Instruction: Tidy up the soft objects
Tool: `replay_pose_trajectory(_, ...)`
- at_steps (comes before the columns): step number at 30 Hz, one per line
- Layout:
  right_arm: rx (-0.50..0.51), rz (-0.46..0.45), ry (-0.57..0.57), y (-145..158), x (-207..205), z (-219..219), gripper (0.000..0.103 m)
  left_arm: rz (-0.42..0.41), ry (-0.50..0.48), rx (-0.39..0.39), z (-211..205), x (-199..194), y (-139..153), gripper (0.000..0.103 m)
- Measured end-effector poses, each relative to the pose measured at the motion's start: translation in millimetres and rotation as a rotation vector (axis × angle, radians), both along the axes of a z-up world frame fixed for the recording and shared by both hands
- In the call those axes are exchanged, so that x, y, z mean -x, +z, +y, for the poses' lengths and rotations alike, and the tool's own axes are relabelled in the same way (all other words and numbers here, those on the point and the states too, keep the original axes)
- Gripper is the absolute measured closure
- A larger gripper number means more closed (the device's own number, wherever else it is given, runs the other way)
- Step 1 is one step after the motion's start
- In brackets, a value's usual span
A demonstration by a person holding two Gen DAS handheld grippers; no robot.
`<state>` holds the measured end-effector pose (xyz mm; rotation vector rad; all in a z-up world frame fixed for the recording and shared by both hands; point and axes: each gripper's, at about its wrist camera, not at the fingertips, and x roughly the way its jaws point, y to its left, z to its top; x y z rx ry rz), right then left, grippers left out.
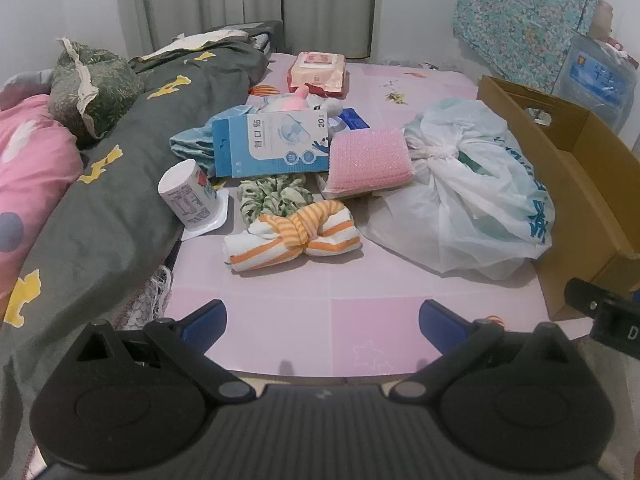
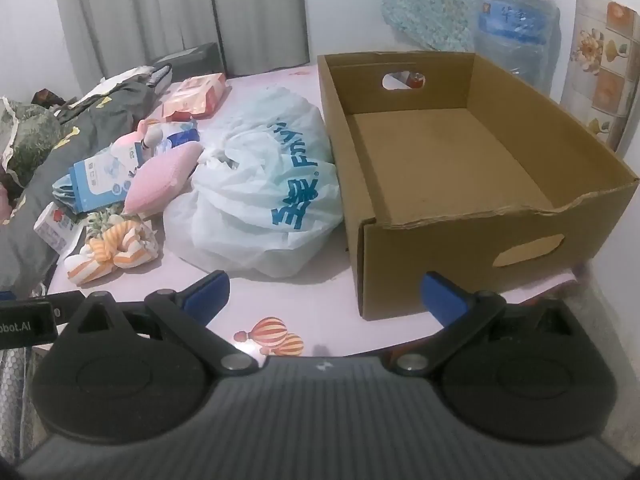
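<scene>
Right now both claws are hanging wide open and empty over the bed's (image 1: 360,320) near edge. Straight ahead of the left claw (image 1: 322,322) the striped towel (image 1: 292,236) is lying crosswise, nearer it than the right claw (image 2: 324,294), which is facing the empty box (image 2: 460,168).

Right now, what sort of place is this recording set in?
Most likely a bedroom: a bed with a pink sheet, a rumpled grey duvet along one side, and grey curtains behind.
</scene>
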<state>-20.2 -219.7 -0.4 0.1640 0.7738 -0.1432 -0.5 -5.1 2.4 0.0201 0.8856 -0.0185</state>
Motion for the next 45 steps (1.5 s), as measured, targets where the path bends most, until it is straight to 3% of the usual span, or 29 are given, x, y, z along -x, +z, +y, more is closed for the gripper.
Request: replay_pose_trajectory(45, 0.007, 0.014, 0.024, -2.7, -3.5, 2.6, 0.001, 0.007, 0.013, -0.008, -1.4, 0.4, -1.0, 0.0)
